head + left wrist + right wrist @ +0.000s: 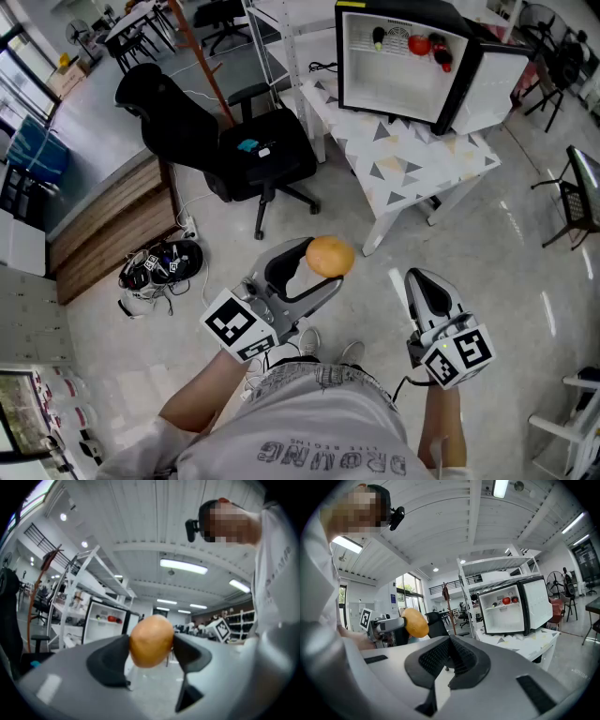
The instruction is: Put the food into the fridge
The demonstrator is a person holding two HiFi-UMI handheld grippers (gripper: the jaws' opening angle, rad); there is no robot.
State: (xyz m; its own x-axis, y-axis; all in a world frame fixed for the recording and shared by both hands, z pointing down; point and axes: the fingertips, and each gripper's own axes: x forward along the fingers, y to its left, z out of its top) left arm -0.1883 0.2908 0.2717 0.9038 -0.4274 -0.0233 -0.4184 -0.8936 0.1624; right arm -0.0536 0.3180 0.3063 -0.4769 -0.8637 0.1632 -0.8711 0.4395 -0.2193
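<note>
"Down at the near edge of the head view, what shows?"

"A person's grey printed T-shirt, and both forearms reaching forward with a gripper each."

"How does the left gripper stand?"

"Level, with its jaws spread wide and pressed on a smooth, round orange-yellow piece of food. One dark pad sits on each side of it, and it hangs over the pale floor, touching nothing else."

"And the right gripper?"

"Its ribbed black pads meet with nothing between them, so it is closed and empty. It sits just to the right of the left one, tilted slightly down."

"What lies beyond them?"

"A black swivel office chair stands to the left, with a small blue thing on its seat. To the right of the chair is a white table with a grey triangle pattern."

"Where is the fridge?"

"A small black fridge with a white inside rests on that table, well apart from the held food. Its white-lined door is swung open to the right. Red round items and a dark bottle-like thing lie on its upper shelf, and the space below the shelf is bare."
</note>
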